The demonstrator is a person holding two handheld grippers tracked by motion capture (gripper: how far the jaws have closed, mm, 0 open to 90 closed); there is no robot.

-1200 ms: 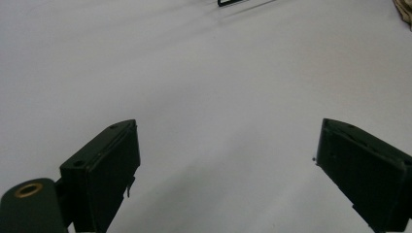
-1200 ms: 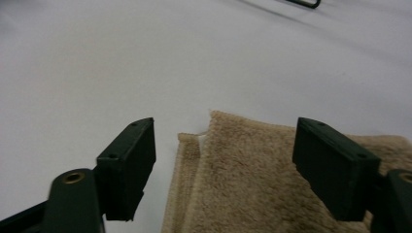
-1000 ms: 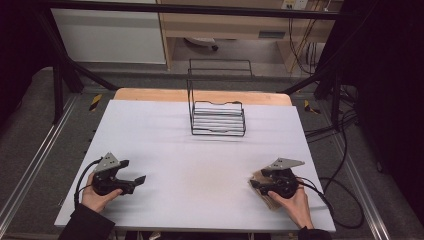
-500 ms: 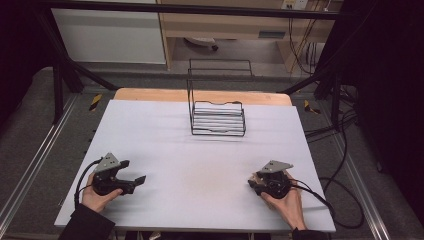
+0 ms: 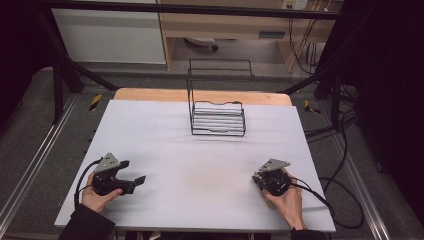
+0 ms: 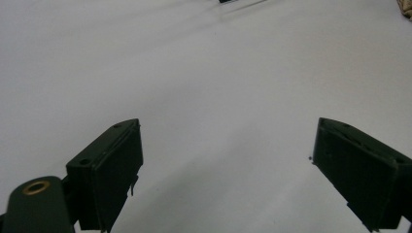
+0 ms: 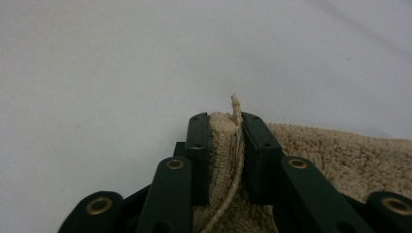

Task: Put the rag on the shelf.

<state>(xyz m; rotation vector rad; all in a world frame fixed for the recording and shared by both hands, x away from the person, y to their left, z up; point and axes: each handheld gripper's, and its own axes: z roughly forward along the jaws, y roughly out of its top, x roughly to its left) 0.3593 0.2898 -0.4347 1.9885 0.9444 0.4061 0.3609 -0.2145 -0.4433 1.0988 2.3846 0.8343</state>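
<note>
Beige terry-cloth towel (image 7: 340,155) lies at the near right of the white surface (image 5: 200,150), tucked under our right hand, and in the right gripper view a folded edge of it stands pinched between the two black jaws.

Going from the left: our left gripper (image 5: 131,181) rests on the near left of the surface, its jaws spread wide with nothing but bare white between them in the left gripper view. Well apart from both hands, at the far middle, stands a black wire rack (image 5: 218,118), upright and holding nothing. On the near right, our right gripper (image 7: 226,127) has just been closing, and now clamps the towel's hem, a corded seam running down between the pads.

We judge the towel to be light, soft and limp: it will sag and trail from whatever point we lift, and it cannot break. The looped pile should give the pads good friction, so slipping is a small worry so long as the bite is deep. The hemmed edge or a corner is the sensible place to hold, being thicker and firmer than the open cloth; the free left gripper could take a second corner to keep it spread.
</note>
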